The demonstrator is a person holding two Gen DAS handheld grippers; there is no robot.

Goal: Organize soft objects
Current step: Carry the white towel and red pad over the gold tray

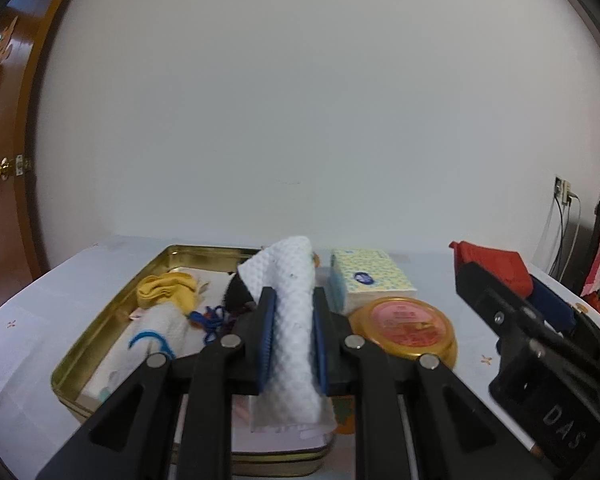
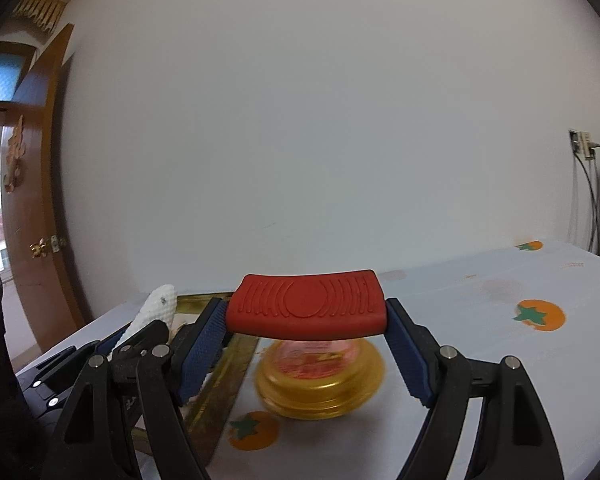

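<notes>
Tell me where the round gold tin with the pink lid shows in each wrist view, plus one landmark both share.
Left wrist: round gold tin, lower right of centre, on the table right of the gold tray.
Right wrist: the tin, lower centre, blurred, beneath the red pad.
Shared landmark: the gold tray.

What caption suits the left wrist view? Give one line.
Left hand-held gripper clamps a white textured cloth above the open gold tin.

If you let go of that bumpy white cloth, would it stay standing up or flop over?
Probably flop. The white cloth bends over at its top and sags below the left tool, so it looks soft, not stiff. It seems light too: the shut pads hold it up by a narrow pinch. Its dimpled surface likely keeps it from slipping. It should land softly in the gold tin.
</notes>
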